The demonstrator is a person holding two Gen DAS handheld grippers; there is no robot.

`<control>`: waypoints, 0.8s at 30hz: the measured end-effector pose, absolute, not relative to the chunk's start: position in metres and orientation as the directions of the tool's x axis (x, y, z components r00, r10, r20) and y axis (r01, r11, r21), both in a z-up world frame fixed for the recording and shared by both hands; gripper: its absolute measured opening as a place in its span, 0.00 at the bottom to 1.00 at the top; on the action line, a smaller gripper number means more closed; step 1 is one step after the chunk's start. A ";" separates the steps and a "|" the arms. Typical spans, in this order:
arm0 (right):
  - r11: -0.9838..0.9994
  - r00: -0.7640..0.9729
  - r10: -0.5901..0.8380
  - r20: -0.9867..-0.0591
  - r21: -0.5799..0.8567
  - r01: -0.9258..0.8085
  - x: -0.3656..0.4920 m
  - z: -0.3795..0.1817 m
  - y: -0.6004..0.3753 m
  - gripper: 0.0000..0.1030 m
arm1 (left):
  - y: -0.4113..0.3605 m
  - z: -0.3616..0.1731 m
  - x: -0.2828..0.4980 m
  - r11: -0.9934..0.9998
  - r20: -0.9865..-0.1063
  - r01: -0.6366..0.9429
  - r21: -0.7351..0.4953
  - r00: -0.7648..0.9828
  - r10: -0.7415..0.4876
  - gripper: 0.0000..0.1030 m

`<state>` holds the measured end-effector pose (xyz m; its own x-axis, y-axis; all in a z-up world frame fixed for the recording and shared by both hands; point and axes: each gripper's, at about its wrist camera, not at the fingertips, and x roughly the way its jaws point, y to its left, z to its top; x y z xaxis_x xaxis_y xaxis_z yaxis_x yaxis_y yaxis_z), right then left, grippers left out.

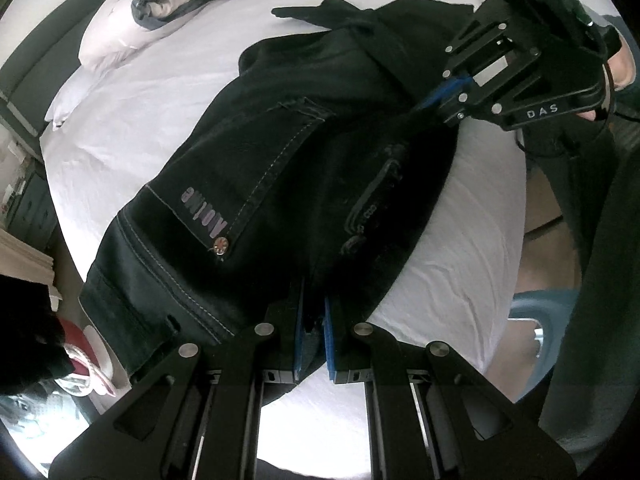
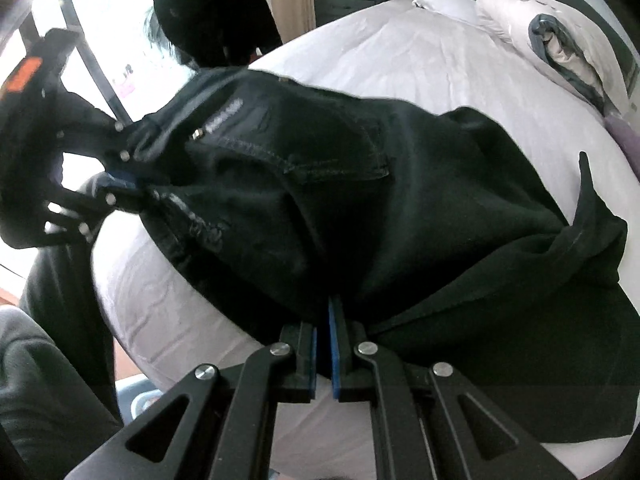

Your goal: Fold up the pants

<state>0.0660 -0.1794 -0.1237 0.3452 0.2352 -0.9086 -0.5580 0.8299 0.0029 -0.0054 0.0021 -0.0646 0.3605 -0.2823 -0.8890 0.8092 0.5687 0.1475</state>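
Denim: black pants (image 1: 280, 168) are being held over the white bed (image 1: 140, 92).
Left gripper (image 1: 314, 344): clenched on waistband.
Right gripper (image 2: 324, 344): clamped on fabric.
Handling: judged heavy, limp; best gripped at seams.

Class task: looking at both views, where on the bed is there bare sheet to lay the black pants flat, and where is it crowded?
Free: the white sheet between the black pants and the pillows, and a strip at the near bed edge. Crowded: the headboard end with the pillows, and the middle, where both hand-held grippers, left and right, clamp the pants.
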 end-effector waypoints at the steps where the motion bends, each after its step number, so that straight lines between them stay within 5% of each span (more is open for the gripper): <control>1: 0.830 0.351 0.228 -0.908 -0.007 -0.558 0.064 -0.124 -0.179 0.06 | 0.003 -0.064 -0.008 0.568 -0.888 0.809 0.153 0.365 -0.280 0.07; 24: 0.833 0.418 0.206 -0.885 -0.066 -0.549 0.036 -0.132 -0.185 0.14 | 0.015 -0.073 -0.008 0.643 -0.875 0.757 0.116 0.384 -0.294 0.15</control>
